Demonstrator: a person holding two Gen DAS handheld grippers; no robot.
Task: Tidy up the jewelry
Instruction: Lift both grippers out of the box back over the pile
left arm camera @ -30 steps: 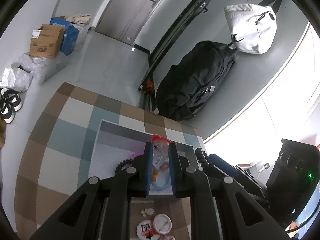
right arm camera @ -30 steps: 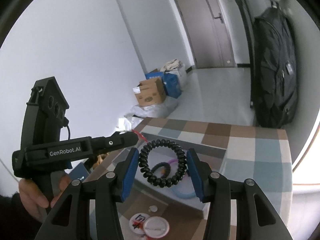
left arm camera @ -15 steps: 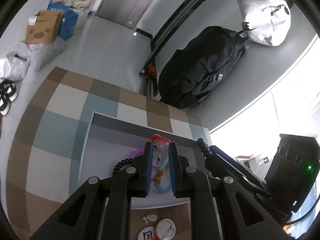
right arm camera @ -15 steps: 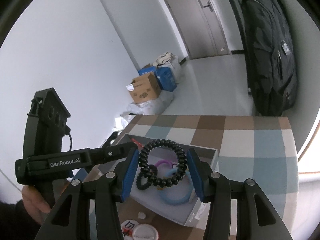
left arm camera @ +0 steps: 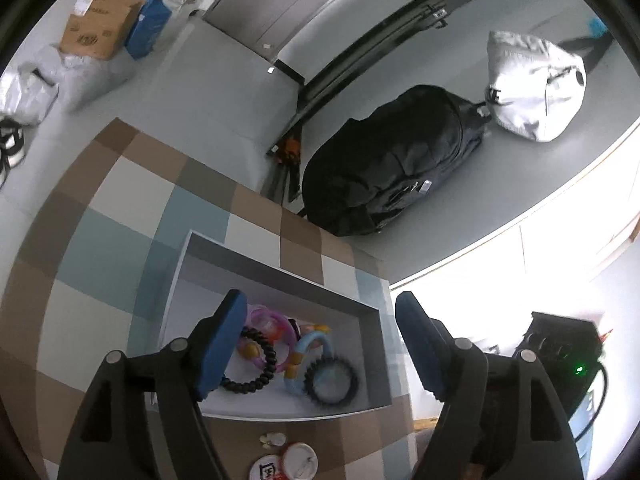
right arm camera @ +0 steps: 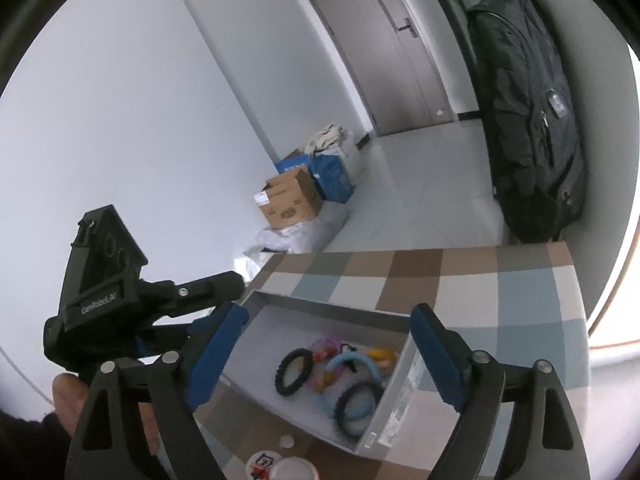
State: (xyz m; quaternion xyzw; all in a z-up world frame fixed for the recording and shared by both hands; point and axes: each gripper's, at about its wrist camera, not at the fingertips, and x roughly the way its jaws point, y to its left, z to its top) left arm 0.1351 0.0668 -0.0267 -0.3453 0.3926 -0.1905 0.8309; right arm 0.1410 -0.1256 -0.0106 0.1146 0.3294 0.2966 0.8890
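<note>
Left wrist view
- Your left tongs [left arm camera: 320,332]: the jaws are opening and stand spread, with nothing pinched between the blue pads [left arm camera: 224,340]; they hang over the box.
- Box [left arm camera: 280,276]: a shallow white tray with grey inner walls, lying on the checked cloth [left arm camera: 100,248].
- Jewelry: all of it sits in the near part of the box. A black coil band [left arm camera: 260,376] lies by your left pad, a pink ring [left arm camera: 266,320] is just behind it, a light blue bracelet [left arm camera: 316,344] is in the middle, and a second black coil band [left arm camera: 332,380], blurred, lies toward the right wall.
- Near edge of the cloth: two round badges [left arm camera: 288,464] and a few small pale pieces [left arm camera: 272,438] lie outside the box.
- Background: a black bag [left arm camera: 392,164] and a white bag [left arm camera: 536,84] against the wall.

Right wrist view
- Your right tongs [right arm camera: 324,356]: the jaws are opening, spread wide, empty, above the box [right arm camera: 328,304].
- Jewelry: a black coil band [right arm camera: 294,370] lies flat on the box floor; another black band [right arm camera: 356,404] rests on the light blue bracelet [right arm camera: 352,360] near the front corner; pink and yellow pieces are tangled behind them, too small to tell apart.
- Your left tongs [right arm camera: 216,280]: seen from the side at the left, tips over the box's far left corner, gripped by your hand [right arm camera: 68,396].
- Floor: a cardboard carton [right arm camera: 290,200] by the wall.
</note>
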